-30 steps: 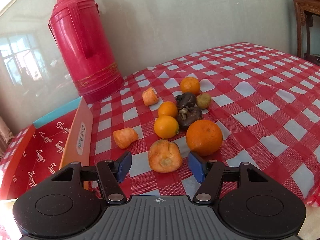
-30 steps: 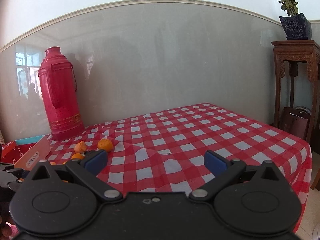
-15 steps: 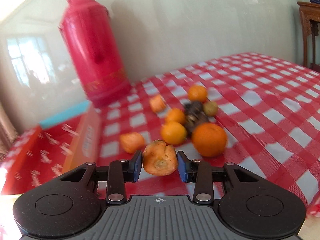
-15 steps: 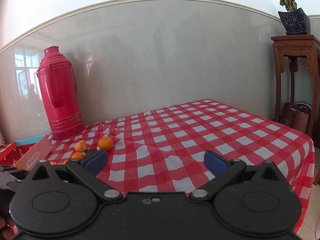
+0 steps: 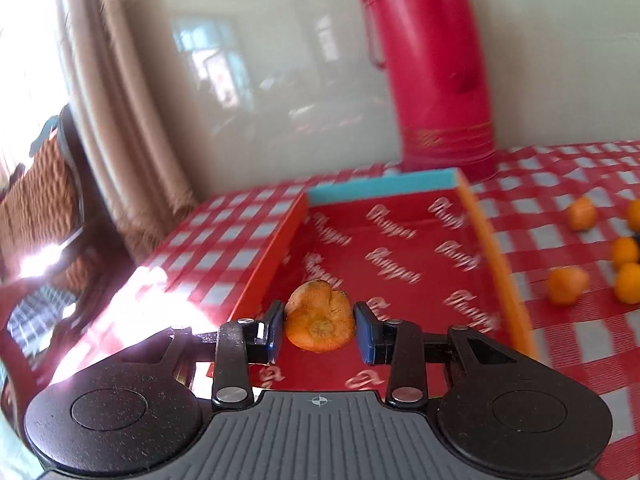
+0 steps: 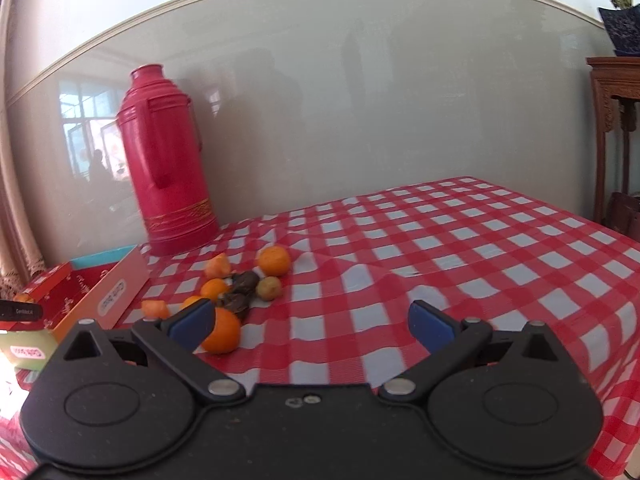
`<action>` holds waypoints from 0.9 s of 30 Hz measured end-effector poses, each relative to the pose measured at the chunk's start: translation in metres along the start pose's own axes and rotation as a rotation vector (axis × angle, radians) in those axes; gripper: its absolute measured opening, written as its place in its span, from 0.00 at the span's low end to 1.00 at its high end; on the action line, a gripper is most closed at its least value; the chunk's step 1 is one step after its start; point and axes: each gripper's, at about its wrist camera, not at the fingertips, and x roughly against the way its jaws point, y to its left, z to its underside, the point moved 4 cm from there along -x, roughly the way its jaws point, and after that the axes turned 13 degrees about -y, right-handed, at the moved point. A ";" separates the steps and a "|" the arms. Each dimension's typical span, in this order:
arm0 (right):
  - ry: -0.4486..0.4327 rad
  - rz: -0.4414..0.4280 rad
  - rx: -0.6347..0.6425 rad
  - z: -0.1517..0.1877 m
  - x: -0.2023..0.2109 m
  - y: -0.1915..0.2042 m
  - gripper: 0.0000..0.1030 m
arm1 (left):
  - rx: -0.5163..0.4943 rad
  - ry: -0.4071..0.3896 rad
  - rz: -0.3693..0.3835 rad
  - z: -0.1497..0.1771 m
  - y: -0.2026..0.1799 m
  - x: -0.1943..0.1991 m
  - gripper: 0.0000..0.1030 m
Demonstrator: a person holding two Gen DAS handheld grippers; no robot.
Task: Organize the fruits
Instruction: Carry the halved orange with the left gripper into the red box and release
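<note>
My left gripper (image 5: 320, 330) is shut on an orange persimmon (image 5: 320, 322) and holds it above the near end of the red box (image 5: 400, 256). The box also shows in the right wrist view (image 6: 80, 292), at the left edge. Several oranges, smaller orange fruits, dark fruits and a green one lie in a cluster on the checkered cloth (image 6: 240, 292); some show in the left wrist view (image 5: 592, 264). My right gripper (image 6: 312, 320) is open and empty, above the cloth just right of the large orange (image 6: 222, 332).
A tall red thermos (image 6: 168, 180) stands by the wall behind the box and shows in the left wrist view (image 5: 432, 68). A wooden stand with a potted plant (image 6: 616, 92) is at the far right. The table edge drops off on the right.
My left gripper closed on the persimmon, lifted it from the cloth and swung left over the red box. My right gripper moved left, nearer the fruit cluster, still open.
</note>
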 end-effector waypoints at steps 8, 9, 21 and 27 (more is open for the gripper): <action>0.086 -0.074 0.047 0.008 -0.031 0.041 0.95 | 0.059 0.054 -0.020 0.014 0.013 -0.008 0.37; 0.100 -0.080 0.064 0.008 -0.036 0.046 0.95 | 0.069 0.054 -0.018 0.014 0.014 -0.008 0.37; 0.205 -0.136 0.095 0.015 -0.080 0.070 0.57 | 0.245 -0.087 -0.028 0.014 0.071 0.056 0.93; 0.238 -0.123 0.100 0.023 -0.088 0.074 0.40 | 0.315 -0.141 -0.126 0.034 0.124 0.088 0.93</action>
